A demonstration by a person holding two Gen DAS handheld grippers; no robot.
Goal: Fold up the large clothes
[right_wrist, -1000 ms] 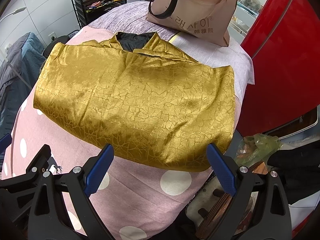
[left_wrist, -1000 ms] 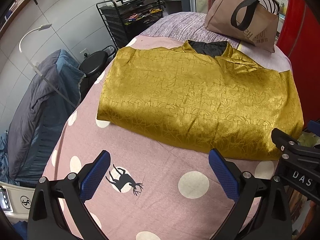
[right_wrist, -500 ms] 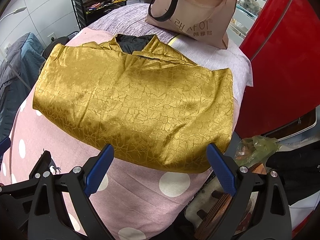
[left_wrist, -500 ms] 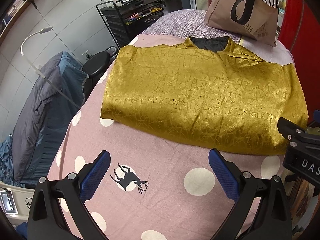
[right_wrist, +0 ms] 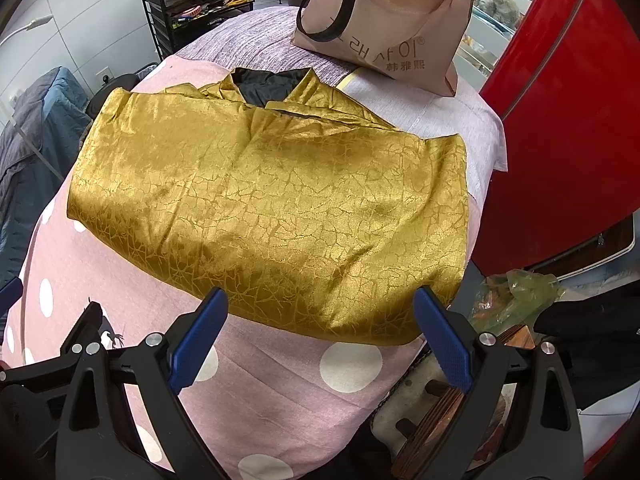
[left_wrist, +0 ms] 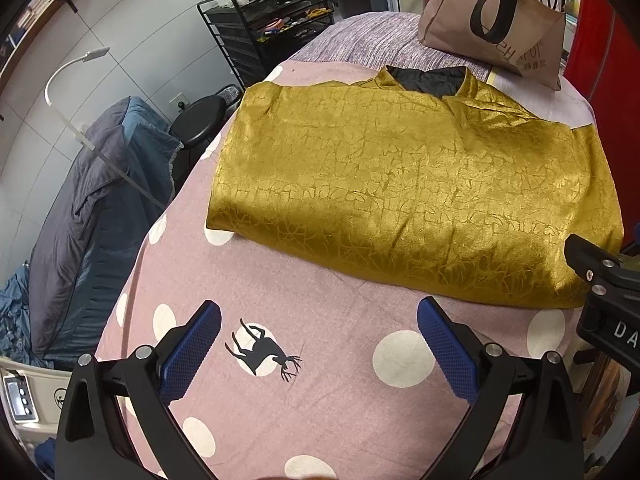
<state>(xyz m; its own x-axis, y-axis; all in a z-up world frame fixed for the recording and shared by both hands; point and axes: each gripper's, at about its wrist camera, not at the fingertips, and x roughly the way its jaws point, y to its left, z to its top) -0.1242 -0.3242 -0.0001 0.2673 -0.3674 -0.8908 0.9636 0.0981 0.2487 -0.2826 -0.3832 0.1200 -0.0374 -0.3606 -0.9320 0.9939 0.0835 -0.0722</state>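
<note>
A gold patterned garment (left_wrist: 408, 188) (right_wrist: 272, 208) with a black lining at its collar lies folded into a wide rectangle on the pink polka-dot sheet (left_wrist: 328, 360) (right_wrist: 280, 380). My left gripper (left_wrist: 318, 344) is open over the bare sheet, short of the garment's near edge, with nothing between its blue pads. My right gripper (right_wrist: 320, 332) is open too; its fingertips hover at the garment's near right edge without holding it. The right gripper's black body (left_wrist: 604, 284) shows at the right edge of the left wrist view.
A tan tote bag (right_wrist: 384, 24) stands at the far end on grey cloth. A red cabinet (right_wrist: 560, 128) flanks the right side. On the left are a black shelf cart (left_wrist: 264, 32), a stool (left_wrist: 198, 118) and a blue-grey quilt (left_wrist: 92, 216). A green plastic bag (right_wrist: 516, 296) lies below the table's right edge.
Both grippers drifted slightly back and to the right, so the garment sits a little farther off in the left wrist view. Both stayed open; the garment has not moved.
</note>
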